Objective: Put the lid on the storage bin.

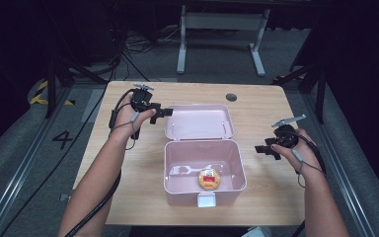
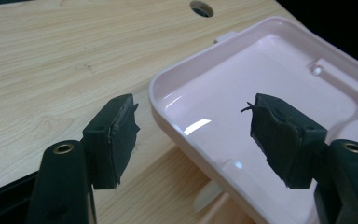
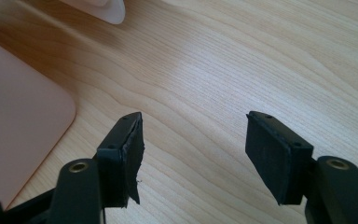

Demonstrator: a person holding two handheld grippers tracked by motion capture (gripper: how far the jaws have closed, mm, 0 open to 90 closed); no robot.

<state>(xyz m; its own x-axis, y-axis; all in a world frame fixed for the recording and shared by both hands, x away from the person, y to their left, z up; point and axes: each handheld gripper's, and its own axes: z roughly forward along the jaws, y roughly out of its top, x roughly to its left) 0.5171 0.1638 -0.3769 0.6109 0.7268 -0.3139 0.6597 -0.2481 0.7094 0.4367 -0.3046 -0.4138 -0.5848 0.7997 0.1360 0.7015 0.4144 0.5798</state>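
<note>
the left tool [image 2: 193,133] is spread with its jaws either side of the pink lid's [image 2: 279,93] near rim, seemingly poised to swing it shut. the right tool [image 3: 193,156], also spread and empty, waits over bare counter [image 3: 261,56] beside the box [image 1: 205,170], where a round tin [image 1: 209,178] sits.

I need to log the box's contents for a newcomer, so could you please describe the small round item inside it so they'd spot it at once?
On the wooden table sits an open pink box, its lid folded back. At the box's near edge, just behind the front latch, lies a small round container. Its orange body and red label stand out in the pale pink box.
</note>
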